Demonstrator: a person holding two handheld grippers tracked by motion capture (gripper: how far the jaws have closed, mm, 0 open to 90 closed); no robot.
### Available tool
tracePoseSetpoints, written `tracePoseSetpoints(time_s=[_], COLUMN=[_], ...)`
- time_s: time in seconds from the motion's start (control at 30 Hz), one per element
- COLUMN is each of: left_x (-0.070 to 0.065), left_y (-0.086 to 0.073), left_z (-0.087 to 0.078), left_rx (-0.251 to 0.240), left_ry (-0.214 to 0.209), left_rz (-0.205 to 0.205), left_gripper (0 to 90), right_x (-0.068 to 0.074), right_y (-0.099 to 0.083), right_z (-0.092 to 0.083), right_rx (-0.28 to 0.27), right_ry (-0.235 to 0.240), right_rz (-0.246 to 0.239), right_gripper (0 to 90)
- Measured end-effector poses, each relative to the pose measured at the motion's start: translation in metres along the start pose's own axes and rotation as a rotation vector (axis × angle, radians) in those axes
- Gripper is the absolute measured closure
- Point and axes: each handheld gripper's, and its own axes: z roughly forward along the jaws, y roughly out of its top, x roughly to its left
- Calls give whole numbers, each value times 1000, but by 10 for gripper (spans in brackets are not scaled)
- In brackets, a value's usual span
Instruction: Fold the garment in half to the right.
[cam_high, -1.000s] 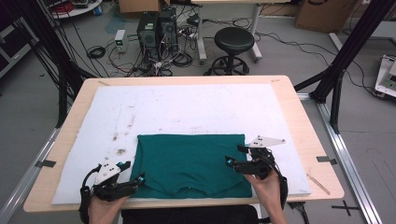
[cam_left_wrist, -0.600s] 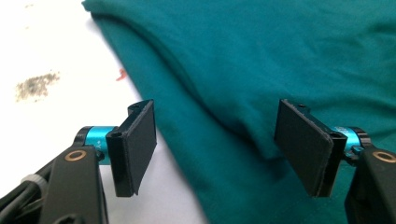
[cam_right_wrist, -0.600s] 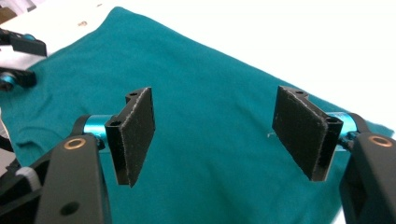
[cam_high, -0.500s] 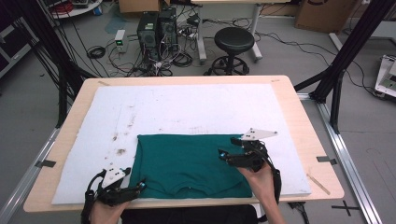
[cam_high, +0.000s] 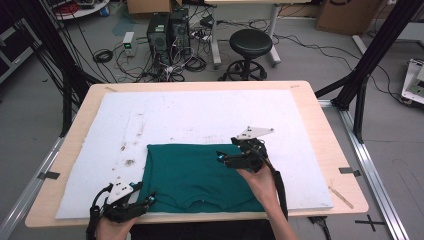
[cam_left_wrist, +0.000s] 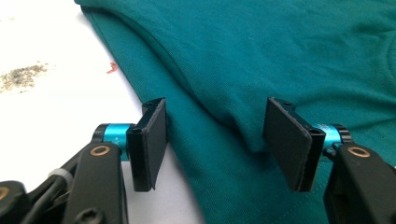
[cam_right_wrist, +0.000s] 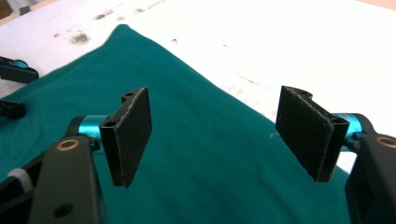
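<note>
A dark green T-shirt (cam_high: 197, 175) lies folded flat on the white board (cam_high: 200, 117), collar toward the near edge. My left gripper (cam_high: 146, 201) is low at the shirt's near left corner. It is open, and its jaws straddle a folded edge of the cloth (cam_left_wrist: 280, 56) without closing on it. My right gripper (cam_high: 223, 159) hovers over the shirt's far right part, open, with the green fabric (cam_right_wrist: 187, 163) below its jaws and nothing held. The left gripper (cam_right_wrist: 14, 70) also shows small at the left of the right gripper view.
The white board rests on a wooden table (cam_high: 340, 150) and has dark smudges (cam_high: 129, 162) left of the shirt. Beyond the table's far edge stand a black stool (cam_high: 250, 47), computer towers (cam_high: 165, 32) and cables. Black frame posts (cam_high: 370, 60) rise at the right.
My right gripper has moved from the shirt's right edge away from the person and leftward over the cloth. My left gripper has dropped toward the near edge at the shirt's corner.
</note>
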Motion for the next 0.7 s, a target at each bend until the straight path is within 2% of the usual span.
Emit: tracePoseSetpoints(time_s=[0.1, 0.2, 0.37, 0.43, 0.53, 0.7], left_x=[-1, -2, -4, -3, -2, -3], left_y=[-1, -3, -6, -6, -8, -9], left_z=[-1, -2, -2, -2, -3, -3], left_rx=[-10, -17, -36, -41, -53, -61], left_ry=[-5, -6, -17, -23, -48, -81], left_rz=[4, 3, -4, -3, -4, -1], left_gripper=[437, 472, 527, 552, 631, 764], right_x=[5, 9, 16, 15, 12, 17], right_y=[10, 19, 33, 38, 44, 51], right_z=[12, 24, 40, 45, 54, 74], right_rx=[20, 43, 35, 32, 36, 58], right_ry=[16, 7, 38, 30, 47, 98], right_rz=[-8, -6, -3, -1, 18, 8], right_gripper=[276, 276, 276, 276, 282, 283])
